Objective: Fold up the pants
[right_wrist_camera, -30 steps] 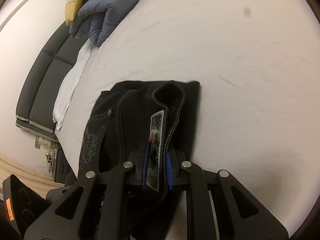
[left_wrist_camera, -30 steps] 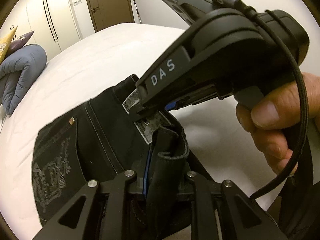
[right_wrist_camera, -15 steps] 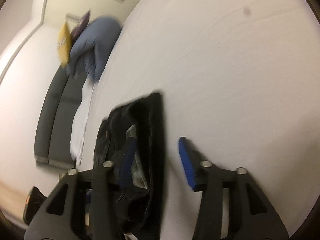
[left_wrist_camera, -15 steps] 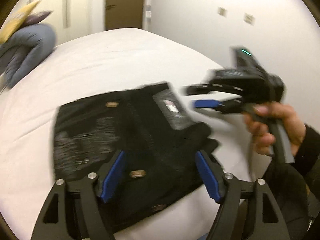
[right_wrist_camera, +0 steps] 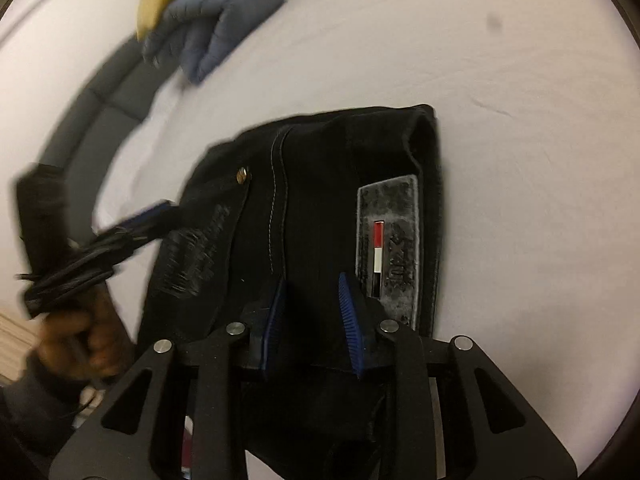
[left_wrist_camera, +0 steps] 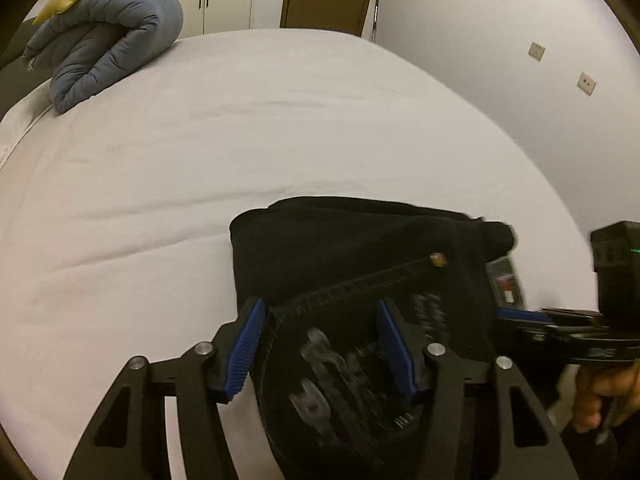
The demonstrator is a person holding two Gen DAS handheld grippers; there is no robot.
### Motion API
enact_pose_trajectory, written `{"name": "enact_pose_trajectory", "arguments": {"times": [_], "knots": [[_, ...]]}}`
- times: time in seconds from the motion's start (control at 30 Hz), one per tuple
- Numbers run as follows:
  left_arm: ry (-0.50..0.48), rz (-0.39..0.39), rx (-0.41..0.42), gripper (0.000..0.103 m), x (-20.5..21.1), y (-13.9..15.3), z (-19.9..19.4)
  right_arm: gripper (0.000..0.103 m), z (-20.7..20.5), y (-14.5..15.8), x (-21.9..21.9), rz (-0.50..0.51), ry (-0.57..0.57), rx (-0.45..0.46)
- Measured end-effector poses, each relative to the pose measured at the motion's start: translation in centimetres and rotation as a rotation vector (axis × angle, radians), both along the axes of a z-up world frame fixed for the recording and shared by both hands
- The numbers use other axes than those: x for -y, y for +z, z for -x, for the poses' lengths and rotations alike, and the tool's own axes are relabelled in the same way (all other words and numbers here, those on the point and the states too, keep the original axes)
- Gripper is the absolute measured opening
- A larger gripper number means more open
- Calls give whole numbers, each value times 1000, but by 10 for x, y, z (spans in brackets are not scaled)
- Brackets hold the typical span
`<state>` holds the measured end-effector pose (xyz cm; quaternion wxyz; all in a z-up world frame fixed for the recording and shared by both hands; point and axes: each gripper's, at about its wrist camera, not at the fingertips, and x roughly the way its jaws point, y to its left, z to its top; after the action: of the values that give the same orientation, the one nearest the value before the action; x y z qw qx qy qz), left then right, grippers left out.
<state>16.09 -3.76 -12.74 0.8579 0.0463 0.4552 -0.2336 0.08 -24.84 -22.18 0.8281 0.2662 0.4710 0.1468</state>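
The folded black pants (left_wrist_camera: 360, 248) lie at the near edge of the white bed (left_wrist_camera: 240, 128), long axis running left-right, under the wide-open, empty left tongs (left_wrist_camera: 320, 344) and right tongs (right_wrist_camera: 312, 320).

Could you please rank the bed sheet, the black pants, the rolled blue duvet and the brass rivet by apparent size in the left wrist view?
1. bed sheet
2. black pants, enlarged by nearness
3. rolled blue duvet
4. brass rivet
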Motion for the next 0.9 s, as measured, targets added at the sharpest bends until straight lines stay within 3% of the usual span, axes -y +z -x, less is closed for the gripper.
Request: {"name": "enact_pose_trajectory", "arguments": {"times": [0.07,0.2,0.27,0.47,0.57,0.63,0.77,0.83,0.9], "knots": [[-8,-45,13,60,5,-11,0,21,2,-5,3,-33,-7,18],[-7,-153,89,62,10,-15,29,21,3,-4,1,0,-5,40],[-5,-179,84,63,12,-24,40,21,3,-2,-7,31,-7,47],[50,-144,42,65,-7,-34,77,22,21,14,-17,79,-30,59],[57,-193,66,65,-3,-29,90,24,35,32,-20,73,-66,43],[65,-203,61,65,0,-30,89,24,50,43,-19,67,-75,87],[62,-203,34,65,3,-34,97,24,64,22,-33,112,-44,39],[52,-218,39,65,5,-34,95,24,76,19,-39,142,-35,111],[56,-215,30,65,4,-34,94,24,78,24,-42,147,-40,100]]}}
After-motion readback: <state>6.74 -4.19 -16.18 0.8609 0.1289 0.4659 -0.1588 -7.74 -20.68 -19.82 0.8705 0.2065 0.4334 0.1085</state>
